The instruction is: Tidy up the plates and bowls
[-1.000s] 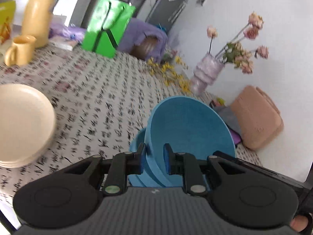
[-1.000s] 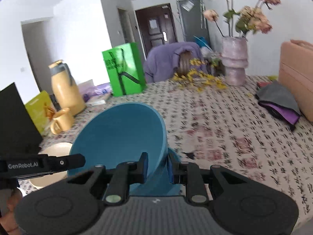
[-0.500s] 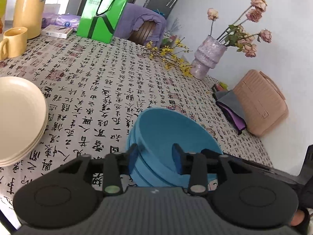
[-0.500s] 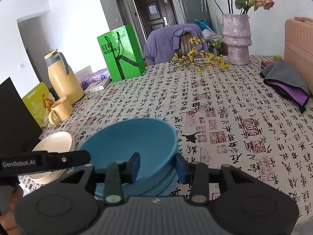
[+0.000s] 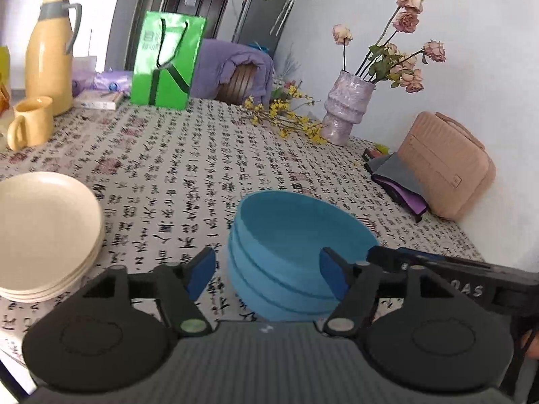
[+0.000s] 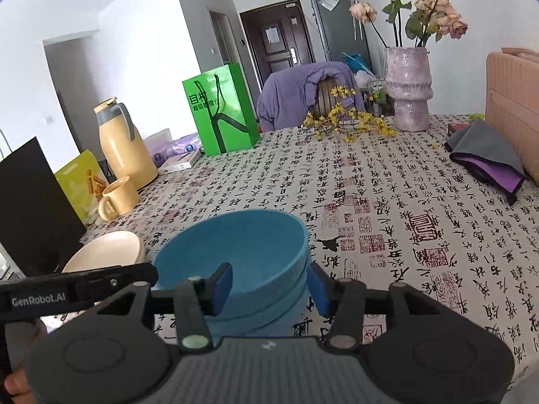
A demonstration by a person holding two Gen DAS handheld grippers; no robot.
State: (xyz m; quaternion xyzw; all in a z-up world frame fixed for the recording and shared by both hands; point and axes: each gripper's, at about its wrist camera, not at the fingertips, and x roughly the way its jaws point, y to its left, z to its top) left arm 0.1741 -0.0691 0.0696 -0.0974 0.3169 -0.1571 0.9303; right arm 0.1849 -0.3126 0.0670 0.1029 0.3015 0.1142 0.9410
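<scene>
A stack of blue bowls (image 5: 296, 256) sits upright on the patterned tablecloth (image 5: 175, 168), nested evenly; it also shows in the right wrist view (image 6: 242, 269). My left gripper (image 5: 267, 274) is open, its fingers apart just short of the stack's near side and holding nothing. My right gripper (image 6: 269, 288) is open too, one finger inside the top bowl's rim and one outside, not clamped. A stack of cream plates (image 5: 40, 232) lies to the left, and shows in the right wrist view (image 6: 107, 250).
A yellow mug (image 5: 30, 123) and yellow thermos (image 5: 50, 54) stand far left. A green paper bag (image 5: 166, 62), a vase of dried roses (image 5: 347, 111), yellow twigs, a pink case (image 5: 444, 175) and folded cloth (image 6: 488, 155) line the back and right.
Both grippers held a tilted blue bowl, lowered it onto the blue stack, then opened and let it go. The left gripper has drawn back a little.
</scene>
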